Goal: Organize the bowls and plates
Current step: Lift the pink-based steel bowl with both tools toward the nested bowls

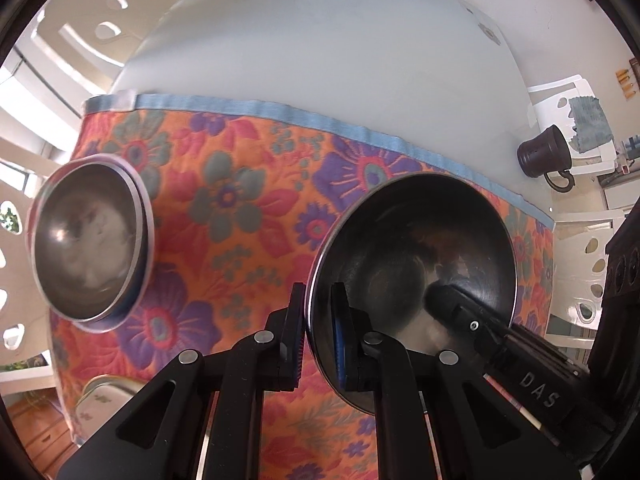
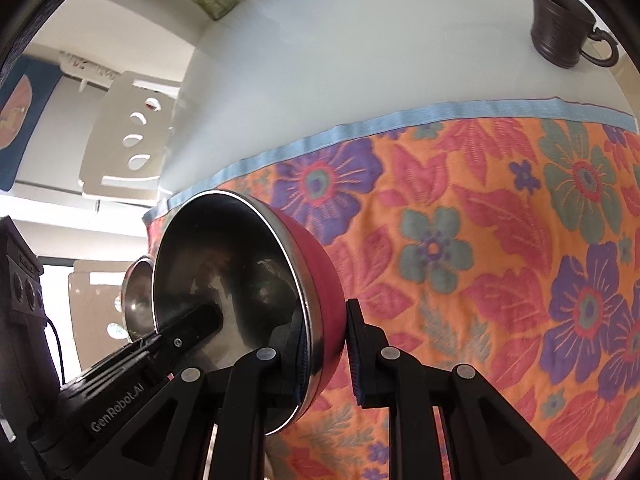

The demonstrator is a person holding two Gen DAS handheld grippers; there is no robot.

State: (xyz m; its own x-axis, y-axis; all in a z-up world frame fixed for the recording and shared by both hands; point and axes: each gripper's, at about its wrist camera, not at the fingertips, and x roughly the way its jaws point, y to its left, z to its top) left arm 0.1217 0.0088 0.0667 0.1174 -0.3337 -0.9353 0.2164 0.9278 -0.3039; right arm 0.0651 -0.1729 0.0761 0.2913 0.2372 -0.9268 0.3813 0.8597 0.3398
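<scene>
The red bowl (image 2: pixel 240 292) is held clear of the floral cloth (image 2: pixel 460 240) by both grippers at once, one on each side of its rim. The left gripper (image 1: pixel 318 340) is closed on the rim nearest its camera: one finger sits inside the steel lining, the other against the outer wall. The right gripper (image 2: pixel 326 354) is closed on the opposite rim in the same manner, one pad inside the bowl and one on the red outer wall. Gripping at two opposite points most likely keeps the wide bowl from swinging or tipping, which a single rim pinch would allow.

The bowl hangs tilted, its opening turned toward the left side of the counter (image 1: pixel 340 40), above the middle of the cloth.

The stacked steel bowls (image 1: pixel 90 240) rest on the cloth near the counter's left edge, well apart from the carried bowl. They appear to be at least two nested bowls; the exact count cannot be told. This stack is the likely destination, since nesting bowls together fits the task.

A flower-patterned plate (image 1: pixel 106 394) lies at the near left corner of the cloth, partly hidden. A dark mug (image 2: pixel 564 24) stands on the bare counter beyond the cloth, near the right edge, clear of the work.
</scene>
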